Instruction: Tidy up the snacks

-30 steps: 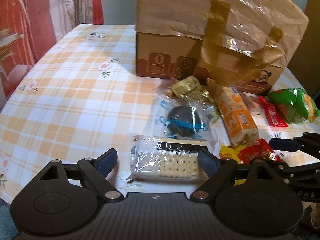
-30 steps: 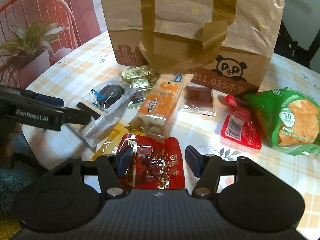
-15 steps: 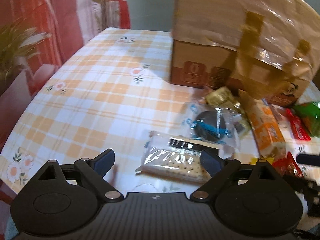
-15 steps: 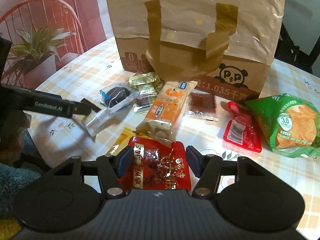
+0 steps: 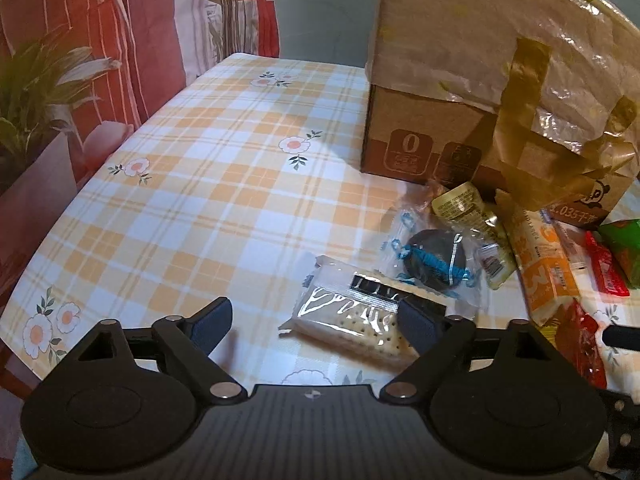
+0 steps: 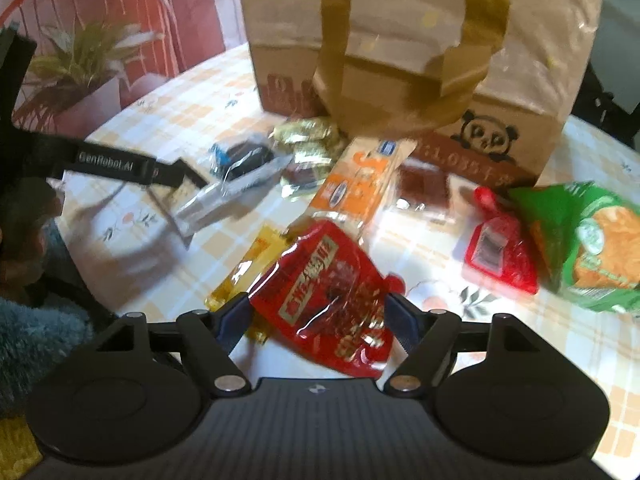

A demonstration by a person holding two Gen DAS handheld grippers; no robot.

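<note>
- A brown paper bag (image 6: 408,60) stands well ahead of both grippers; its contents are hidden.
- The right gripper (image 6: 320,316) has its jaws spread on either side of a red snack pouch (image 6: 332,296); contact is unclear.
- The left gripper (image 5: 316,320) is open, with a cracker packet (image 5: 352,316) beside its right jaw.
- A green chip bag (image 6: 592,240) lies far right.

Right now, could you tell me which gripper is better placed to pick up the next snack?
Right. The right gripper already straddles the red snack pouch, a pad at each side. The left gripper is open over bare tablecloth, with the cracker pack off toward its right finger.
</note>
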